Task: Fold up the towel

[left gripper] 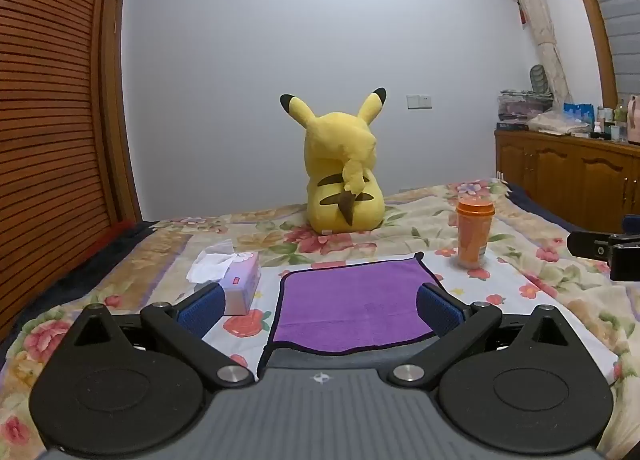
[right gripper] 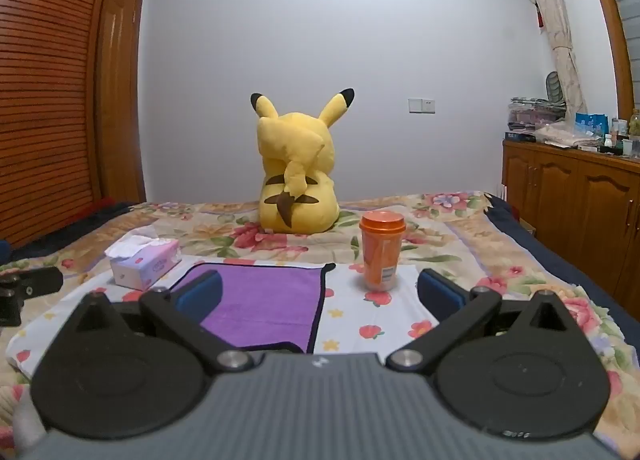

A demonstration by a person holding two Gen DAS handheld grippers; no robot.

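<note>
A purple towel (left gripper: pixel 352 306) with a dark hem lies flat on the floral bedspread (left gripper: pixel 540 300); it also shows in the right wrist view (right gripper: pixel 264 304). My left gripper (left gripper: pixel 320 308) is open and empty, hovering over the towel's near edge with its blue pads either side of it. My right gripper (right gripper: pixel 320 296) is open and empty, above the towel's right edge, its left pad (right gripper: pixel 200 292) over the towel and its right pad (right gripper: pixel 440 296) over the bedspread (right gripper: pixel 400 324).
A tissue box (left gripper: pixel 236 280) (right gripper: pixel 144 264) sits left of the towel. An orange cup with a lid (left gripper: pixel 474 234) (right gripper: pixel 382 250) stands to its right. A yellow plush toy (left gripper: pixel 340 176) (right gripper: pixel 298 172) sits behind. A wooden cabinet (right gripper: pixel 580 200) stands at the right, a slatted wardrobe (left gripper: pixel 48 120) at the left.
</note>
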